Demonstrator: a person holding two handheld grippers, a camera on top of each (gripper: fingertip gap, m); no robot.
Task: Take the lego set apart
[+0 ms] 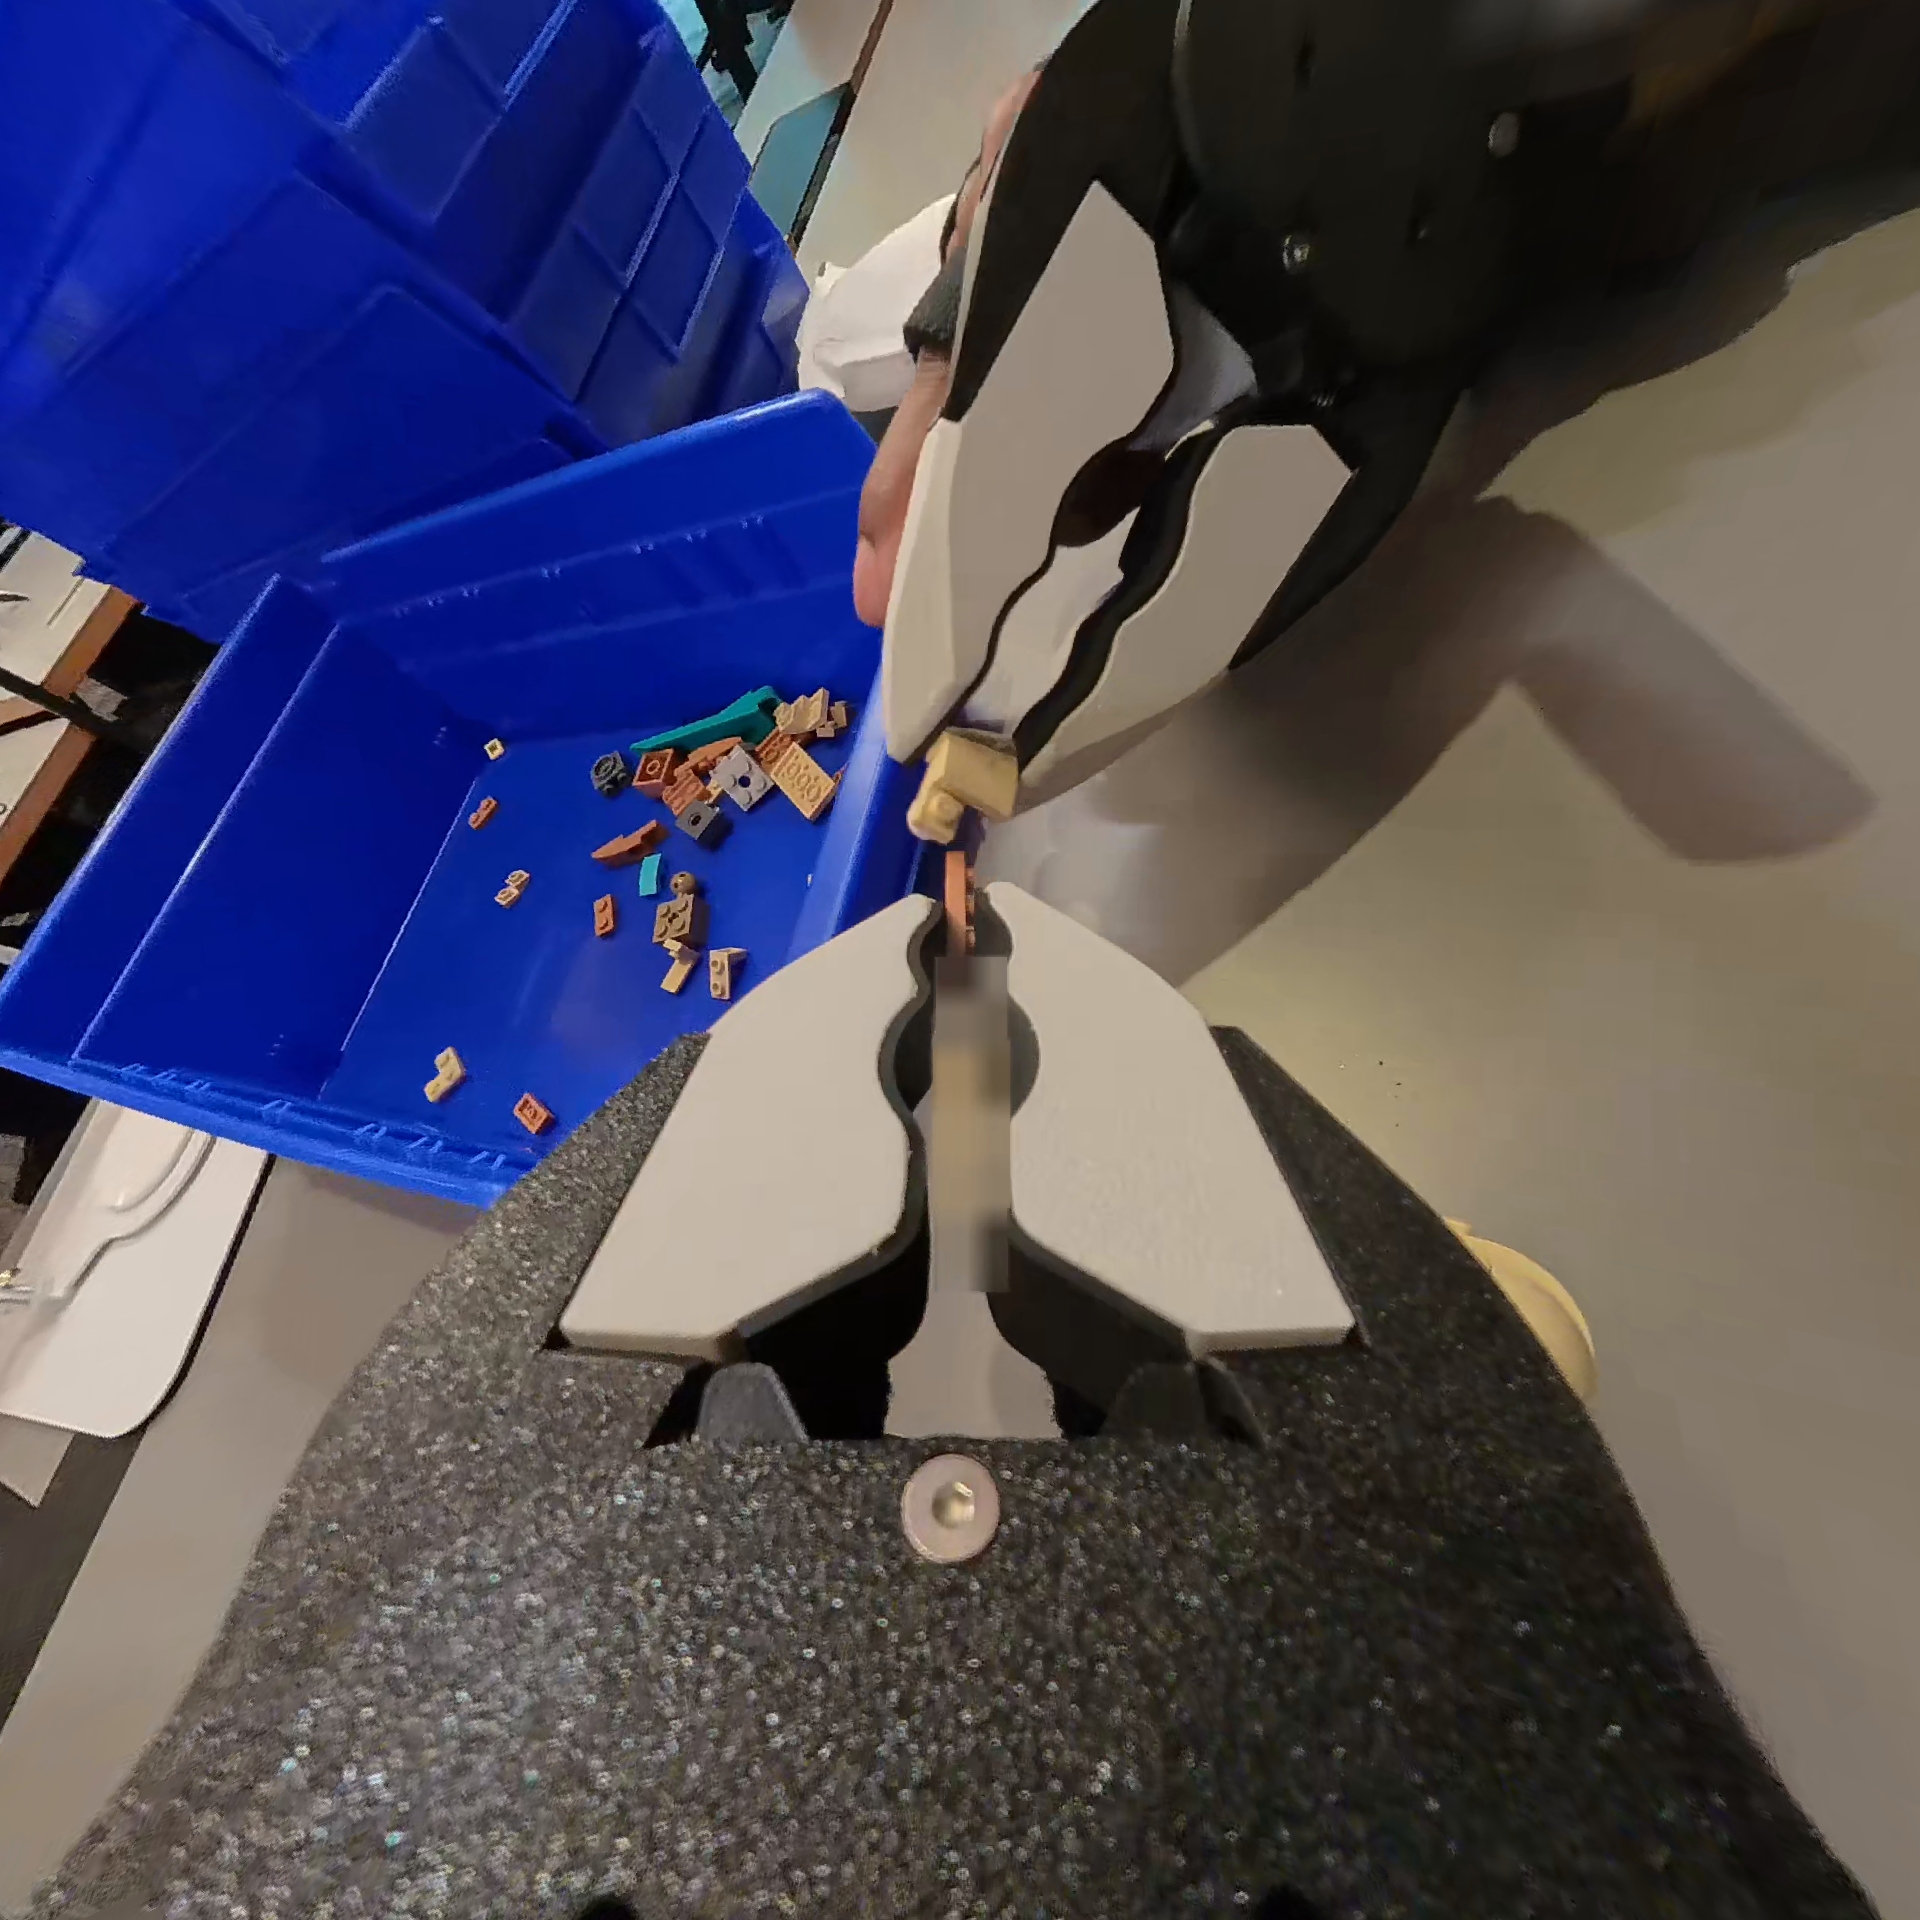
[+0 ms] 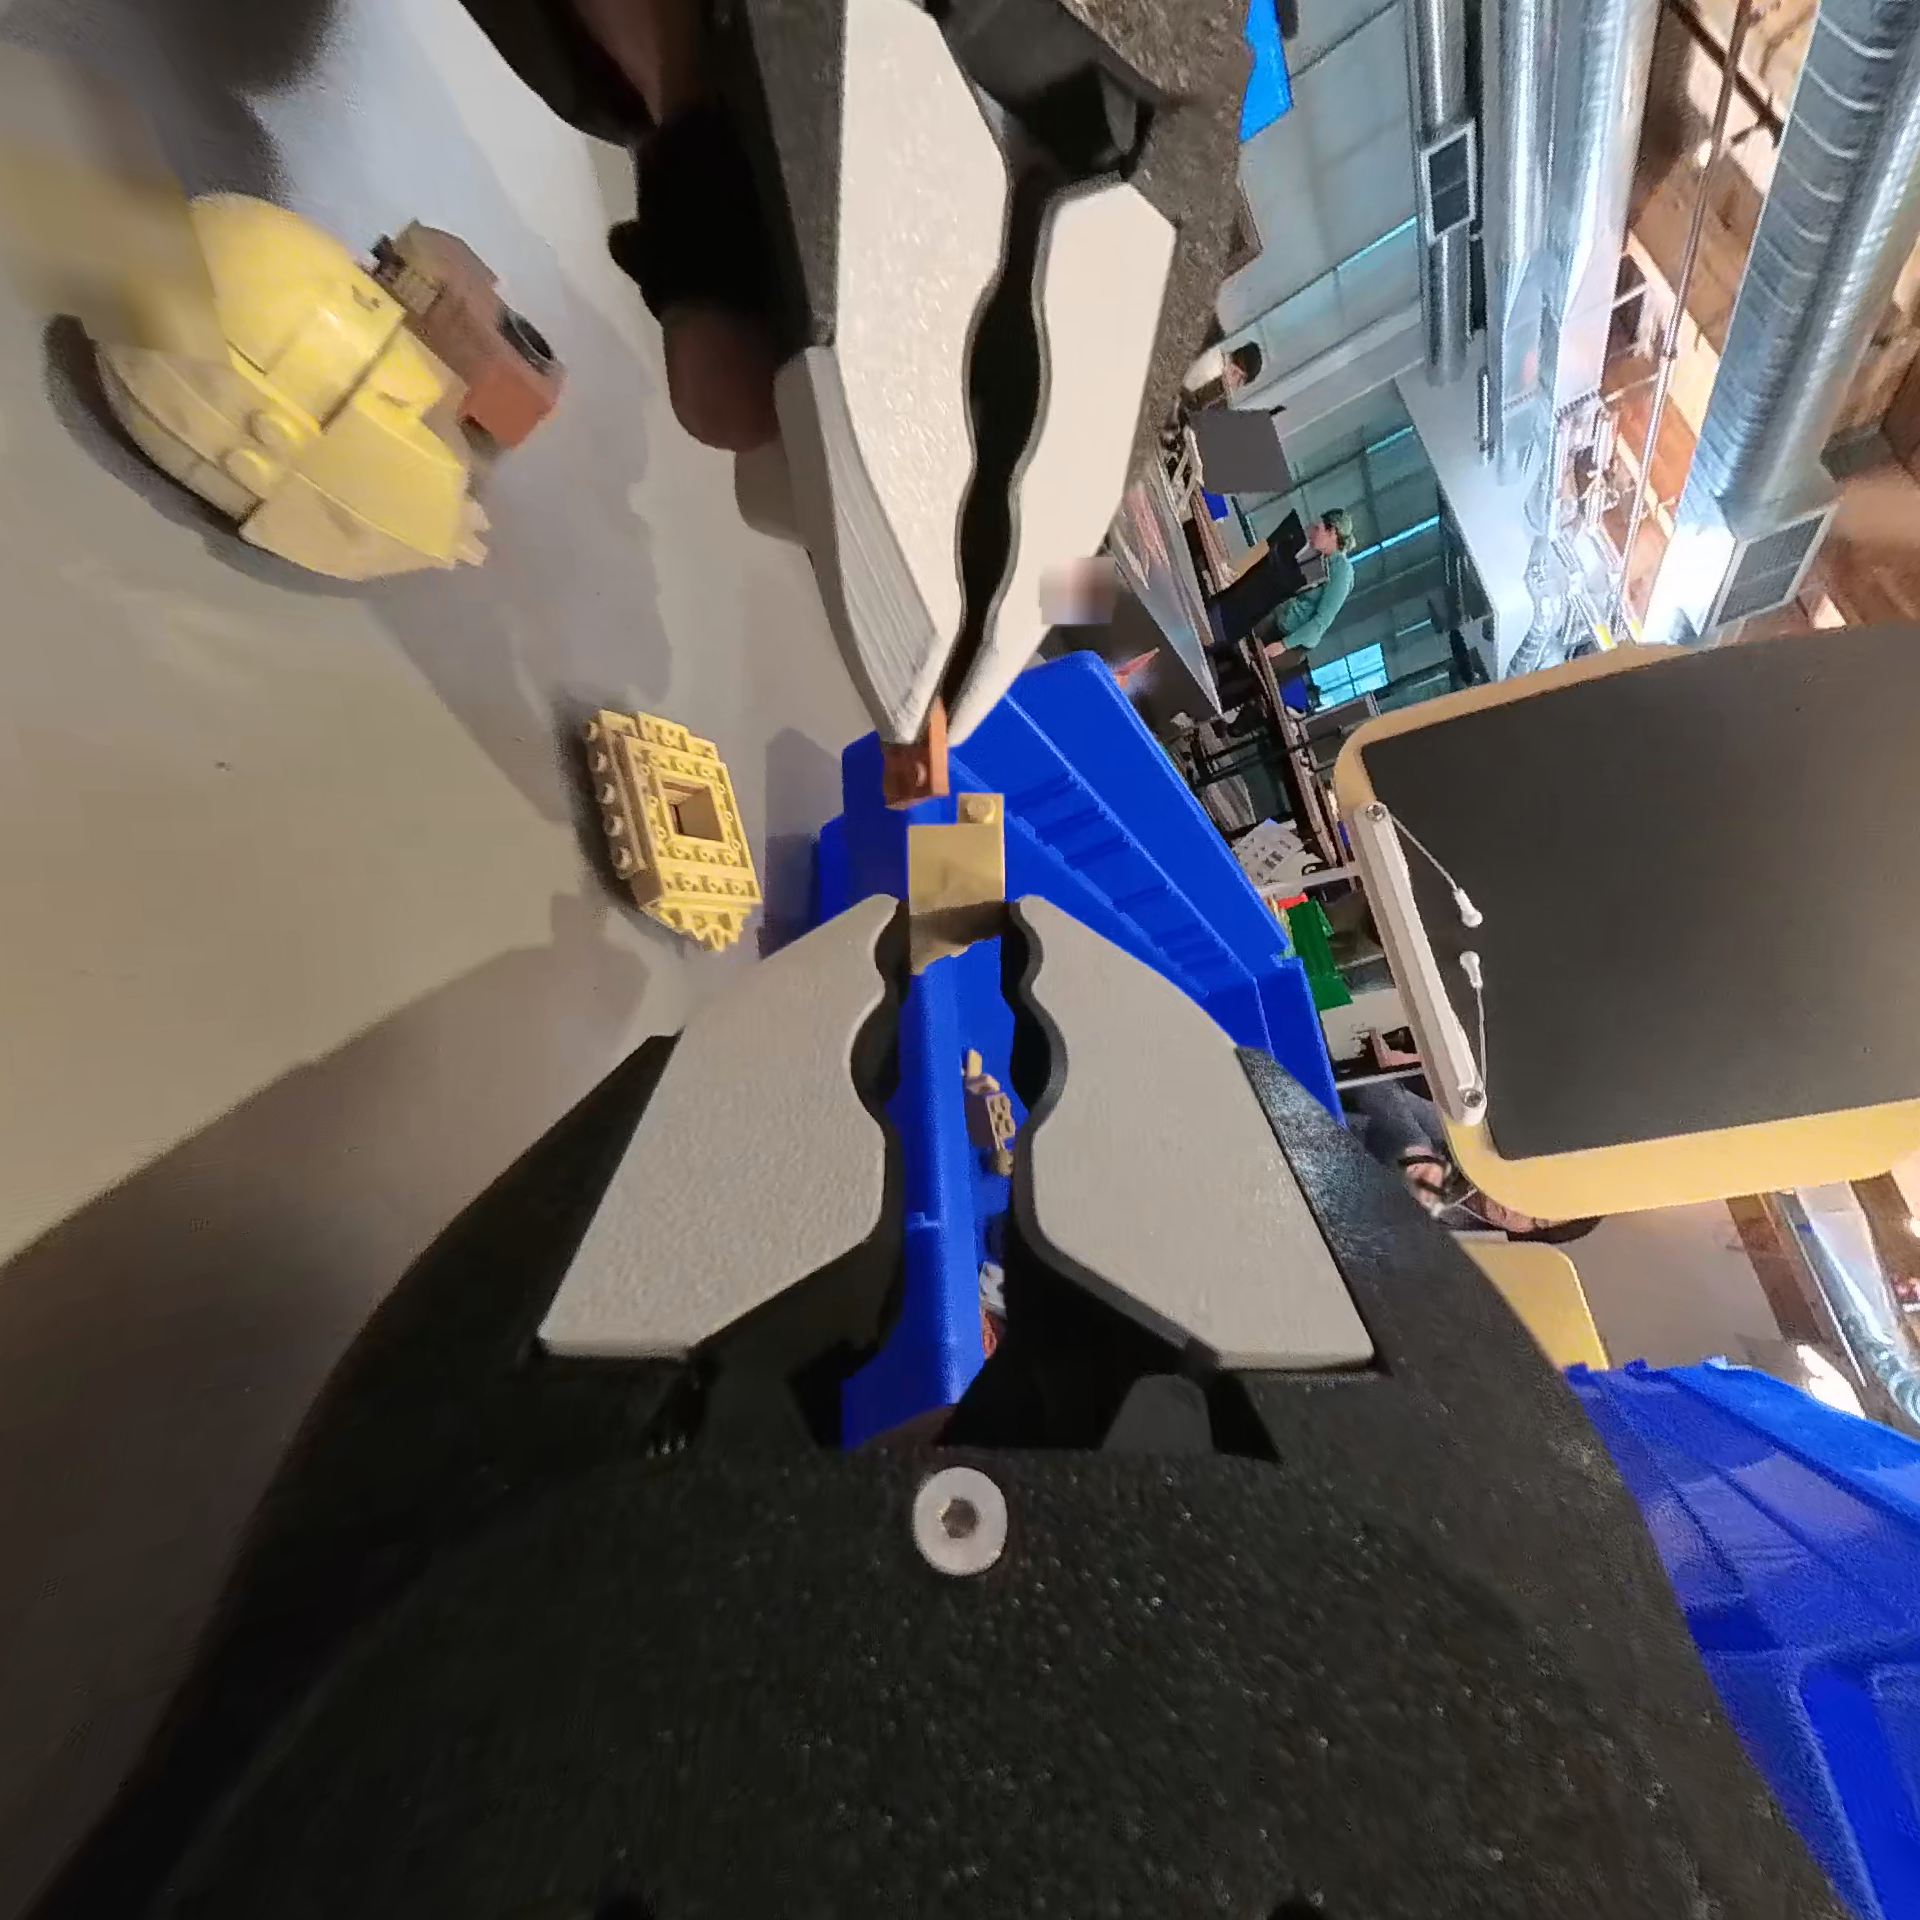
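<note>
We hold two small pieces tip to tip over the edge of the blue bin point(image 1: 582, 665). Our left gripper point(image 1: 961, 914) is pinched narrow on a thin reddish-brown plate point(image 1: 958, 902), gripped edge-on so most of it sticks out ahead of the pads. Our right gripper point(image 2: 956, 925) clamps a tan brick point(image 2: 956, 868) by its rear half, leaving the studded end free — facing the plate, just apart from it. Loose bricks point(image 1: 717, 774) lie in the bin to the left gripper's left; a tan square assembly point(image 2: 673, 826) sits on the table point(image 2: 312, 831), left of the right gripper.
</note>
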